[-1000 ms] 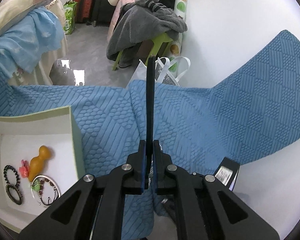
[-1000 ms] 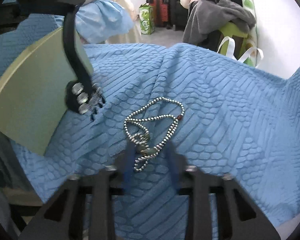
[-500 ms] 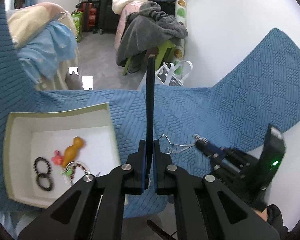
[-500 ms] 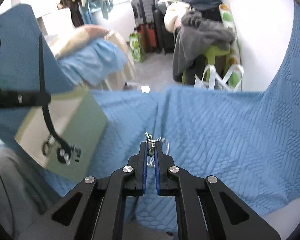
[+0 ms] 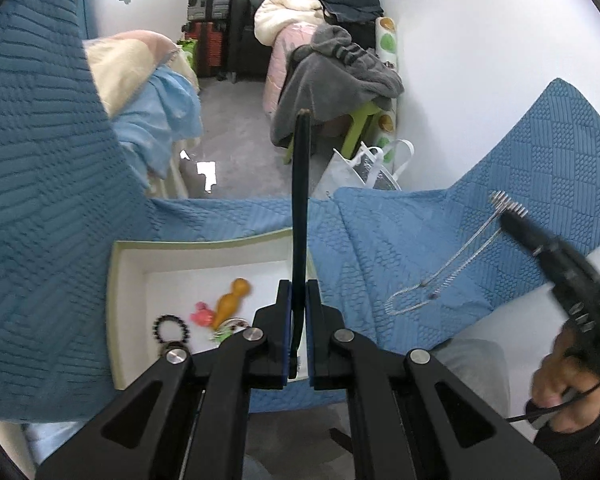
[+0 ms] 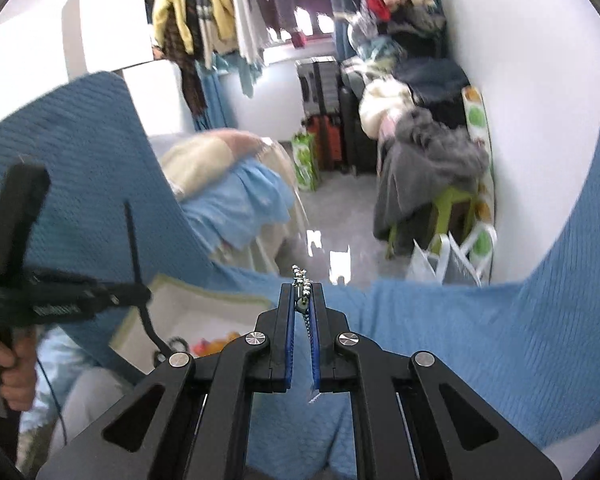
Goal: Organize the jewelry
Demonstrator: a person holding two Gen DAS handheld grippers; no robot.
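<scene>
My right gripper (image 6: pixel 302 294) is shut on a silver bead necklace (image 6: pixel 301 280) and holds it up above the blue quilted cloth (image 6: pixel 480 344). In the left wrist view the necklace (image 5: pixel 440 280) dangles in long loops from the right gripper (image 5: pixel 508 210), right of the box. My left gripper (image 5: pixel 299 292) is shut on a thin dark flat strip (image 5: pixel 301 200) that stands upright, above the right edge of the open pale-green box (image 5: pixel 118 280). The box holds a black bead bracelet (image 5: pixel 171 326), a pink charm (image 5: pixel 202 315), an orange gourd pendant (image 5: pixel 231 300) and more bracelets partly hidden by my fingers.
The blue cloth (image 5: pixel 52 220) covers the work surface and rises at the left and right. Beyond its far edge are the grey floor, a white bag (image 5: pixel 364 172), a green stool with grey clothes (image 5: pixel 336 80), suitcases (image 5: pixel 212 8) and a bed (image 5: pixel 140 92).
My right gripper closed on the necklace and lifted it off the cloth, high and leftward toward the box. Both grippers rose; the box now shows more centrally under my left gripper.
</scene>
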